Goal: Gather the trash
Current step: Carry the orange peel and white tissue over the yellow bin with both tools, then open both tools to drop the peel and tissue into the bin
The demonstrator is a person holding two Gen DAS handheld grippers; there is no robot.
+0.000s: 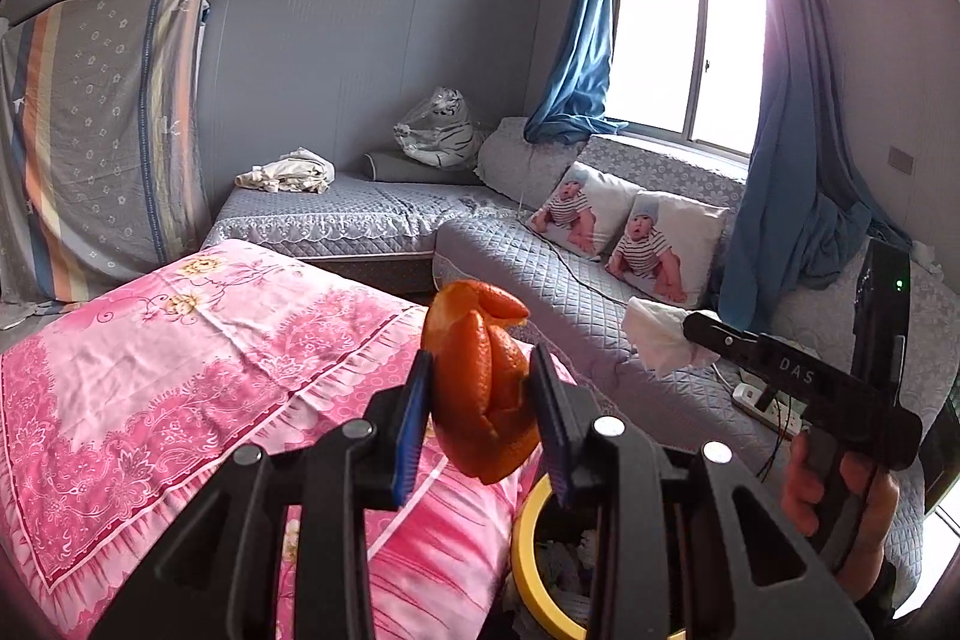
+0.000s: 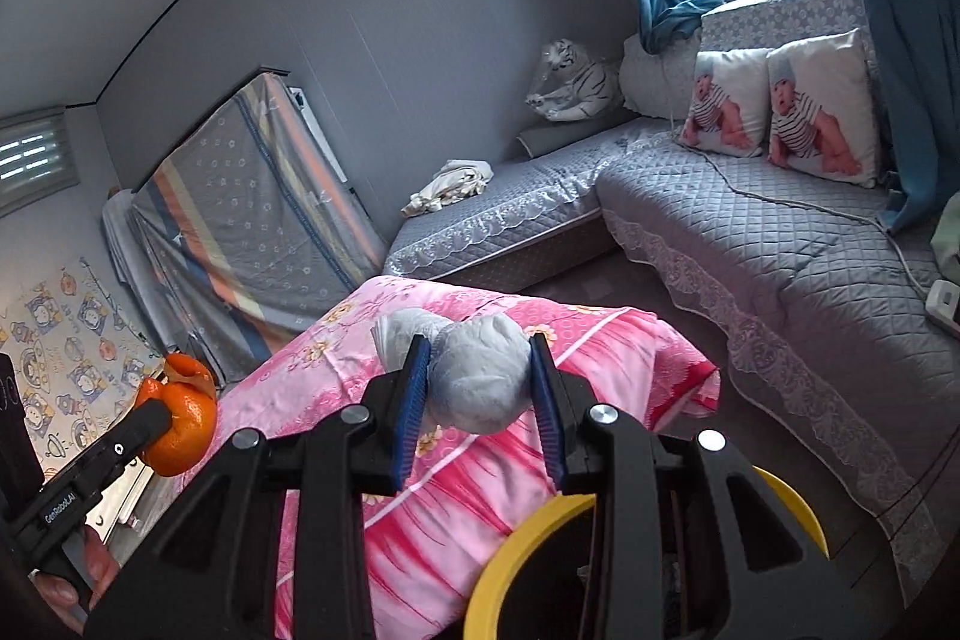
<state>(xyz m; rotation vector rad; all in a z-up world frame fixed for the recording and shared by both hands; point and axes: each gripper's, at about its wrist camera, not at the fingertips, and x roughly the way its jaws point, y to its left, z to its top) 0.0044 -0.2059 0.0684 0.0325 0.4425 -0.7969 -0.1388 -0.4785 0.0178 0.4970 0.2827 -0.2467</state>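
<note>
left hand-held gripper clamps orange peel; right hand-held gripper clamps crumpled tissue.

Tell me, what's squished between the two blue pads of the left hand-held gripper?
An orange peel, pinched between the left hand-held gripper's blue pads. The left wrist view shows it best.

Curled orange peel and crumpled white tissue wad, each pinched aloft above yellow-rimmed bin

black claw frames, blue pads, silver screws.
</note>
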